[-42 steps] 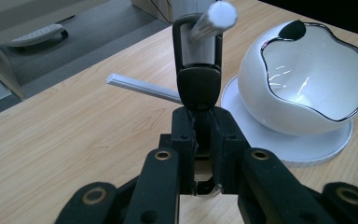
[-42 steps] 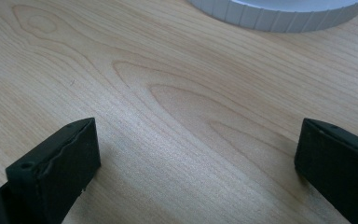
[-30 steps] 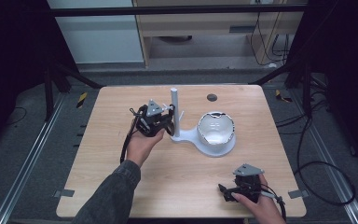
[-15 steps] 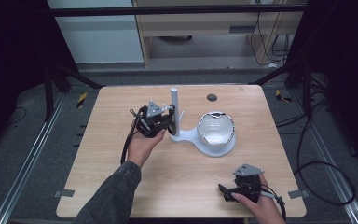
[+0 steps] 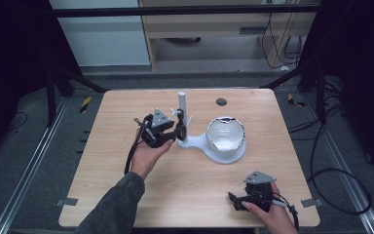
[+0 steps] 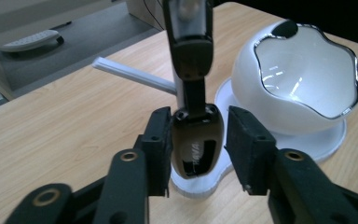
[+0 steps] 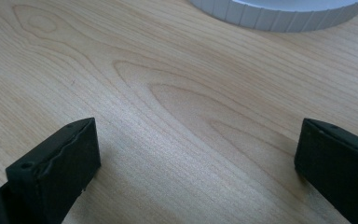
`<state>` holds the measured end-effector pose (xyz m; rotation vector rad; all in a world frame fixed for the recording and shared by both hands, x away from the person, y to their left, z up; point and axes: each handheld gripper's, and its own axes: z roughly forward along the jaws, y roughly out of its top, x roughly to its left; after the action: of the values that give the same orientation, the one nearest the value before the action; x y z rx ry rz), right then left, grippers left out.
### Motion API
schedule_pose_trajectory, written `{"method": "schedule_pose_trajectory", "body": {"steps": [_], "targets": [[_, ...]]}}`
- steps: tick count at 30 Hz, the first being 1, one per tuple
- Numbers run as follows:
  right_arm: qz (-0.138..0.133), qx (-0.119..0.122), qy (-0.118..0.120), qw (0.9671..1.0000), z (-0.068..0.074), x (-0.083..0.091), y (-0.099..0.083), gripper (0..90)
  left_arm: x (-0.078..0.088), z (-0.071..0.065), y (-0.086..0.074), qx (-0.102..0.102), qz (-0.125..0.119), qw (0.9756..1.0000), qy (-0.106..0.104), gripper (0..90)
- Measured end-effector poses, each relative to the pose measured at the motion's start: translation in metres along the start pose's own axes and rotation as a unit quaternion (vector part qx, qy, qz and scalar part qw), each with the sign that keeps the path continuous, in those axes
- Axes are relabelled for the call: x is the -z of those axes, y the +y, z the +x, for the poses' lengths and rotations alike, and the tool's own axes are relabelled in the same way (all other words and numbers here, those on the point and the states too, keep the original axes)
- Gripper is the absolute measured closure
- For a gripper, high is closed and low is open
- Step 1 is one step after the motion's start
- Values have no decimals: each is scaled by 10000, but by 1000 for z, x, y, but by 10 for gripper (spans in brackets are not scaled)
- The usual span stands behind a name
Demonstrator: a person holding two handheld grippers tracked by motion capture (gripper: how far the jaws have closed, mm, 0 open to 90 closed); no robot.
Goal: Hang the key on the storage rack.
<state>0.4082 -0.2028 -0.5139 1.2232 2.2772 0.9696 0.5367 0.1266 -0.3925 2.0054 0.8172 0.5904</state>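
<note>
Wooden and pale, my worktop (image 5: pixel 126 195) has rounded corners and a wavy grain that the right tongs view shows up close. On the left side of it, my left tongs (image 5: pixel 177 130) point at a white stand (image 5: pixel 192 142). In the high view I see a thin white post rising from the stand's flat base. In the left tongs view I see more: a dark, shiny, rounded piece (image 6: pixel 196 140) hangs by the post, and it sits between my two black pads (image 6: pixel 158 144). The jaws have just been opening. The left pad is right against the piece and the right pad stands a little off, so they are not pinching it. The piece has some pale letters inside, but they are too small to read. Next to it, on the same white base, sits a smooth white bowl (image 5: pixel 226 135) with a wavy, shiny silver edge. Far right and near me, my right tongs (image 5: pixel 234 200) rest low on the worktop, spread wide, with bare wood between them.
</note>
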Motion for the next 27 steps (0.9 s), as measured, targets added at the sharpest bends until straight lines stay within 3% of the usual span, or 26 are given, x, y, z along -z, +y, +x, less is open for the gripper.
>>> {"method": "schedule_pose_trajectory", "body": {"steps": [8, 12, 19, 22, 27], "targets": [[1, -3, -2, 10000, 0, 0, 0, 4, 4, -7, -4, -23, 142, 9999, -42, 271], [1, -3, -2, 10000, 0, 0, 0, 4, 7, -10, -5, -10, 233, 9997, -109, 190], [1, -6, -5, 10000, 0, 0, 0, 4, 17, -19, -10, 10, 356, 9984, -432, 119], [1, -7, -5, 10000, 0, 0, 0, 4, 24, -22, -16, -74, 427, 9973, -586, 90], [1, -6, -6, 10000, 0, 0, 0, 4, 34, -21, -25, -193, 521, 9962, -673, 61]]}}
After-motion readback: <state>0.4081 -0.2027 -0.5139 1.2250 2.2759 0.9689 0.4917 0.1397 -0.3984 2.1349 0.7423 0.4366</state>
